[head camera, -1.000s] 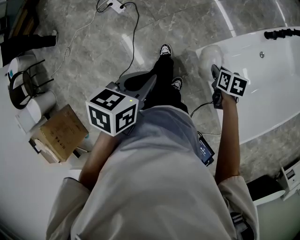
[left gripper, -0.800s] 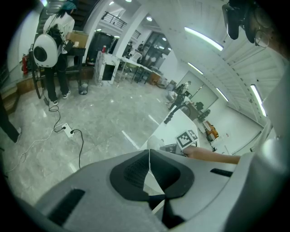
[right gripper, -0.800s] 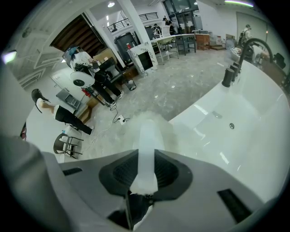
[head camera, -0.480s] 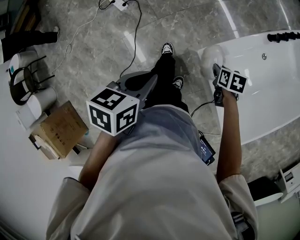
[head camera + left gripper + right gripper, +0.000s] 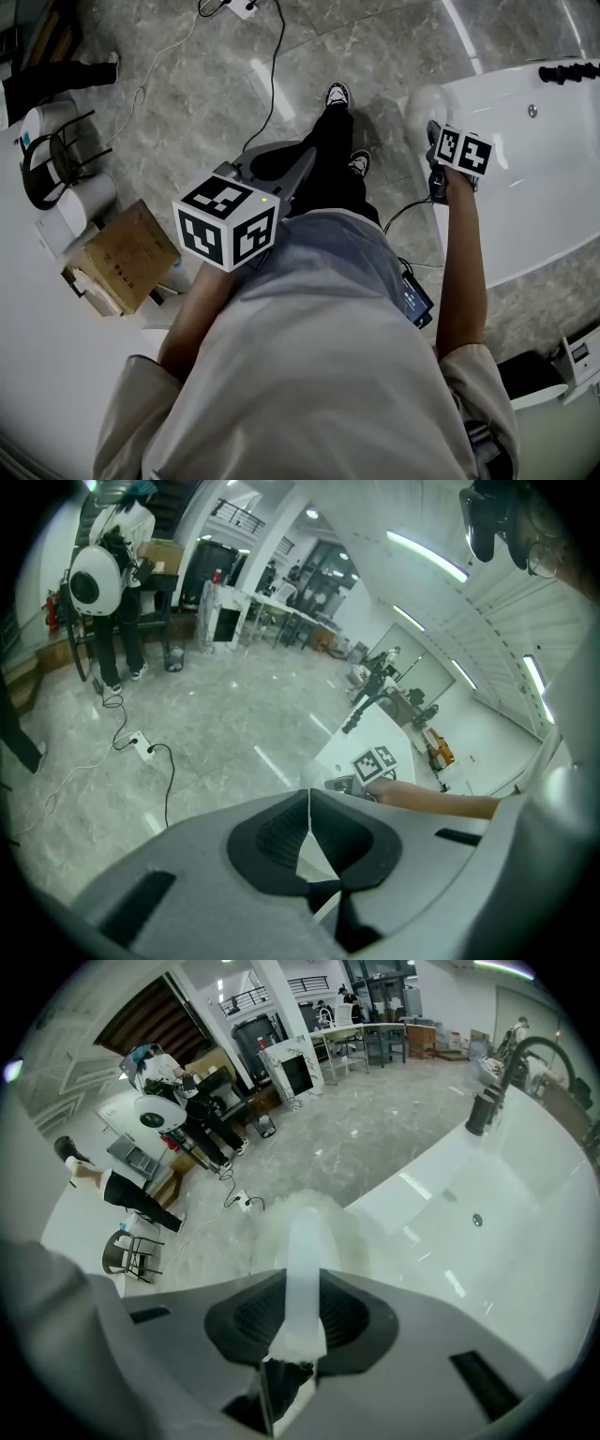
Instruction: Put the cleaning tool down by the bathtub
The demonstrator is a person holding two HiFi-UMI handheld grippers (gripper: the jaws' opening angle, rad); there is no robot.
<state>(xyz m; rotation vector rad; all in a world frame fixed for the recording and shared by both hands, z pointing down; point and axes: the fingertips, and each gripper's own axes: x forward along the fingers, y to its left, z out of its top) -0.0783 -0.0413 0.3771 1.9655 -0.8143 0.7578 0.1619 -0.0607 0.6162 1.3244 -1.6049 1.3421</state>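
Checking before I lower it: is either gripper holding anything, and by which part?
The right gripper holds the cleaning tool by its pale handle, jaws closed on it. The left gripper is shut on nothing.

The grey floor (image 5: 375, 56) is lying bare between the person's shoes (image 5: 337, 95) and the rounded end of the bathtub (image 5: 553, 178), so there is open room there. The right tool (image 5: 432, 139), clamping the cleaning tool (image 5: 420, 101), is hanging just at that end. A black faucet (image 5: 565, 71) is blocking the far rim. A cable (image 5: 273, 70) is crossing the floor beyond the shoes, and a cardboard box (image 5: 127, 253) is standing at the left.
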